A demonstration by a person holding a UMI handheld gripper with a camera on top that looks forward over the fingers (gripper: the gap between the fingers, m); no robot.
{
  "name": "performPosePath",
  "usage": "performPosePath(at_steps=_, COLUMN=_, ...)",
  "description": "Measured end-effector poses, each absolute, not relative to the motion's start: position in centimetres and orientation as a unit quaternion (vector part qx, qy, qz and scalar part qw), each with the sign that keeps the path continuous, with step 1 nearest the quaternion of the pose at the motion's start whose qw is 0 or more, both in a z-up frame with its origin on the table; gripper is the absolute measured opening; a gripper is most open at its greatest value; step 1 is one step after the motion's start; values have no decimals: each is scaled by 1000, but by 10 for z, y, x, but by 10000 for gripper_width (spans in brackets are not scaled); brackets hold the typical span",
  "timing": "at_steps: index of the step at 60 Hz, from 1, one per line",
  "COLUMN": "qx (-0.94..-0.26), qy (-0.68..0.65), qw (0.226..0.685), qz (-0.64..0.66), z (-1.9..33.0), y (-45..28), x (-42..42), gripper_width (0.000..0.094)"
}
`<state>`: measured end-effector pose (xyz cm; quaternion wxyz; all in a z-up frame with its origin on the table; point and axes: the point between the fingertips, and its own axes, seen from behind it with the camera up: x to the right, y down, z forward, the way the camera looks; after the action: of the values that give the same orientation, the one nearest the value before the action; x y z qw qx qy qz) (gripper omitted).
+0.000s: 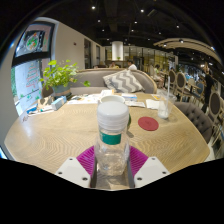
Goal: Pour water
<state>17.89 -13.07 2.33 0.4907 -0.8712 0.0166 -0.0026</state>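
We note the tongs (112, 168) clamped on a clear water bottle (112, 138), pink pads pressed to its lower body; its white cap (113, 110) is on. It is held upright above the round wooden worktop (60, 130). A red coaster (148, 123) lies beyond it, with what may be a glass (164, 108) just past that. Risks, in our judgement: the smooth, thin wall may slip or buckle under the squeeze; tilting with the cap on pours nothing; the far target invites spillage.

Clear plastic bottle (112, 150), matt white cap (112, 112); smooth wood table (60, 130).
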Motion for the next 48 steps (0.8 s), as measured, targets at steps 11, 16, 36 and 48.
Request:
performPosePath(at_steps=11, qx=-867, qy=0, qw=493, qz=-69, z=63, y=-120, x=200, gripper_width=402)
performPosePath(at_steps=16, qx=-860, qy=-23, qw=496, qz=-118, z=91, y=-109, x=226, gripper_width=402)
performPosePath(at_steps=36, qx=-753, qy=-230, qw=444, qz=-428, z=198, y=0, x=316, gripper_width=399)
performPosePath(at_steps=48, qx=-621, qy=-408, qw=337, qz=-578, z=195, y=55, x=312, gripper_width=399)
